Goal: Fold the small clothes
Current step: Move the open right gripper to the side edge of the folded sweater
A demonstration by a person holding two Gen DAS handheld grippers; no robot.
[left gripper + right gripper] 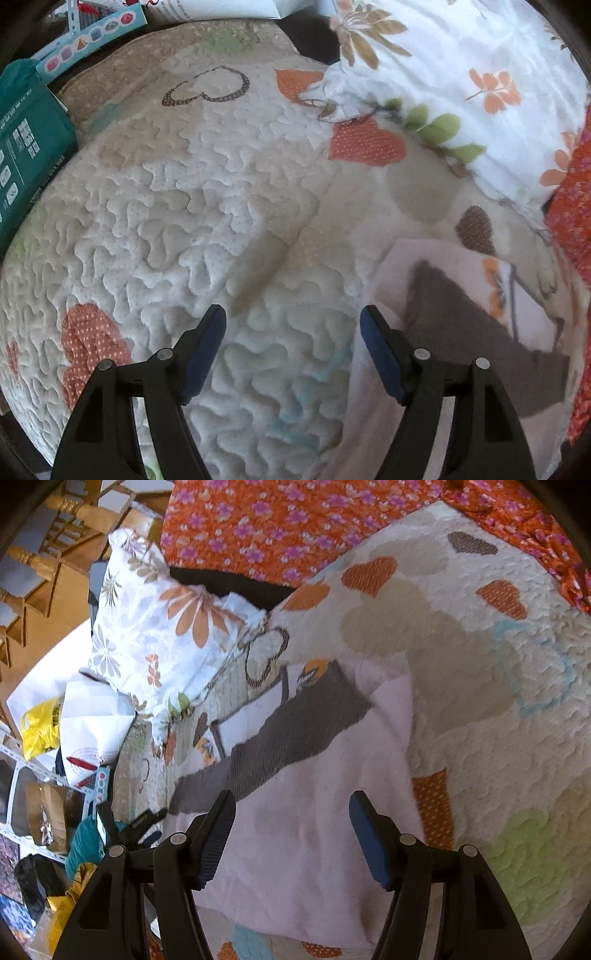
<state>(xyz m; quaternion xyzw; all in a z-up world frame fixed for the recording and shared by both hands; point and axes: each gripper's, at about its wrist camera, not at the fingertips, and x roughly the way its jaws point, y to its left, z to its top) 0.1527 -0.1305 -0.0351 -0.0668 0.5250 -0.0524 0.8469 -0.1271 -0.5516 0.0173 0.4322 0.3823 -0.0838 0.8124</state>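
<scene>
A small pale pink garment [306, 834] with a dark brown band [295, 720] lies flat on a quilted bedspread [498, 720]. In the left wrist view the garment [454, 280] lies at the lower right. My left gripper [293, 321] is open and empty, above the quilt just left of the garment's edge. My right gripper [291, 805] is open and empty, hovering over the pink part of the garment below the brown band.
A floral white pillow [159, 627] lies past the garment, also showing in the left wrist view [461, 74]. An orange flowered cloth [295, 520] lies at the far edge. A teal box [29, 147] sits at the left. Bags and shelves [44, 775] stand beside the bed.
</scene>
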